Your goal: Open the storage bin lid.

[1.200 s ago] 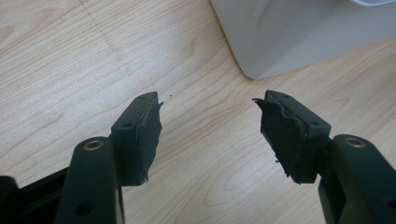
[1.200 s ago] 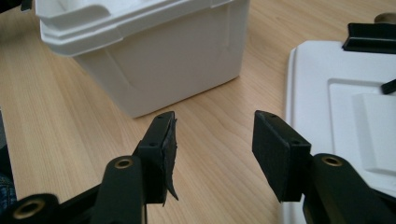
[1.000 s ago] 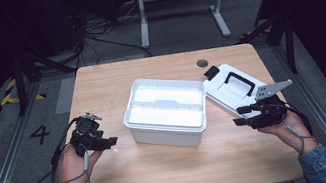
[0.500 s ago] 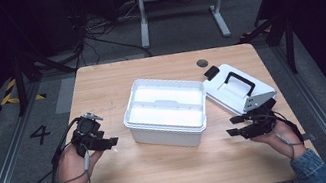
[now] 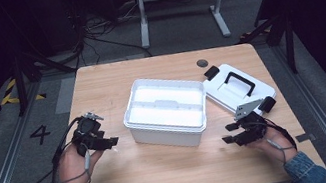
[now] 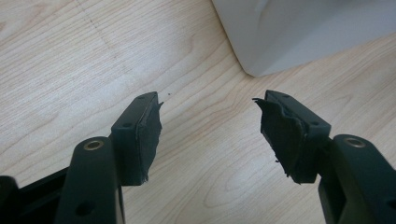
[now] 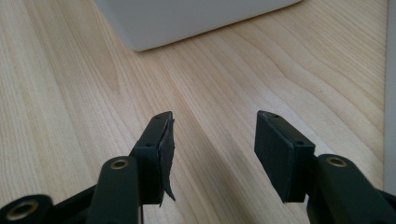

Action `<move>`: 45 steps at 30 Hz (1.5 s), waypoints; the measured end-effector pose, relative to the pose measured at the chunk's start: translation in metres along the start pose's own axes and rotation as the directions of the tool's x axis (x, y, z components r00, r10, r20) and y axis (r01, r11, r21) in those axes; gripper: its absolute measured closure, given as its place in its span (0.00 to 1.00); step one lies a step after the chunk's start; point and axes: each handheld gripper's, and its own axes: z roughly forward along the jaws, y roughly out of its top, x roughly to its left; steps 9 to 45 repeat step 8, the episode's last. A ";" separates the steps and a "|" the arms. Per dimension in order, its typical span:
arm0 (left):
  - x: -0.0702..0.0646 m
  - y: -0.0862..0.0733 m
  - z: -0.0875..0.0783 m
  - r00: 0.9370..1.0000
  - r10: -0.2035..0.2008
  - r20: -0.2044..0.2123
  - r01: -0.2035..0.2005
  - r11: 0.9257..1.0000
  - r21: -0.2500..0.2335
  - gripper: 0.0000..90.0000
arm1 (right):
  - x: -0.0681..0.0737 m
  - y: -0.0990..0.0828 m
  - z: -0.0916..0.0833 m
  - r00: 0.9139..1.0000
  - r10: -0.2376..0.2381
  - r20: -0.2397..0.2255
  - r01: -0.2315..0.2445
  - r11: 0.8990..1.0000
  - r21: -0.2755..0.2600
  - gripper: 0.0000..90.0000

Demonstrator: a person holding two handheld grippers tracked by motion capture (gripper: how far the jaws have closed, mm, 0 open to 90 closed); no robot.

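Observation:
A white plastic box (image 5: 167, 111) stands open in the middle of the wooden table (image 5: 113, 80). Its white lid (image 5: 237, 91), with a black handle, lies flat just to the right of it. My left gripper (image 5: 111, 142) rests low over the table left of the box, open, nothing between its jaws (image 6: 208, 121); a corner of the box (image 6: 299, 32) shows ahead of it. My right gripper (image 5: 229, 133) hovers near the box's front right corner, below the lid, also open and empty (image 7: 212, 135), with the box wall (image 7: 187, 18) ahead.
A small dark round spot (image 5: 202, 62) sits near the table's far edge. A metal frame (image 5: 181, 2) and cables lie on the floor beyond the table. Bare wood stretches along the front edge between the two hands.
My right gripper has moved down and left, away from the lid toward the box's front right corner. The left gripper has stayed put.

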 end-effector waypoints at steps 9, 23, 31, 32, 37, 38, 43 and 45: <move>0.000 0.001 0.000 1.000 -0.003 0.002 0.003 1.000 -0.001 0.43 | 0.002 -0.001 0.005 1.000 -0.011 0.004 0.011 1.000 0.017 0.53; 0.000 0.001 0.000 1.000 -0.003 0.002 0.003 1.000 -0.001 0.43 | 0.002 -0.001 0.005 1.000 -0.011 0.004 0.011 1.000 0.017 0.53; 0.000 0.001 0.000 1.000 -0.003 0.002 0.003 1.000 -0.001 0.43 | 0.002 -0.001 0.005 1.000 -0.011 0.004 0.011 1.000 0.017 0.53; 0.000 0.001 0.000 1.000 -0.003 0.002 0.003 1.000 -0.001 0.43 | 0.002 -0.001 0.005 1.000 -0.011 0.004 0.011 1.000 0.017 0.53; 0.000 0.001 0.000 1.000 -0.003 0.002 0.003 1.000 -0.001 0.43 | 0.002 -0.001 0.005 1.000 -0.011 0.004 0.011 1.000 0.017 0.53; 0.000 0.001 0.000 1.000 -0.003 0.002 0.003 1.000 -0.001 0.43 | 0.002 -0.001 0.005 1.000 -0.011 0.004 0.011 1.000 0.017 0.53; 0.000 0.001 0.000 1.000 -0.003 0.002 0.003 1.000 -0.001 0.43 | 0.002 -0.001 0.005 1.000 -0.011 0.004 0.011 1.000 0.017 0.53; 0.000 0.001 0.000 1.000 -0.003 0.002 0.003 1.000 -0.001 0.43 | 0.002 -0.001 0.005 1.000 -0.011 0.004 0.011 1.000 0.017 0.53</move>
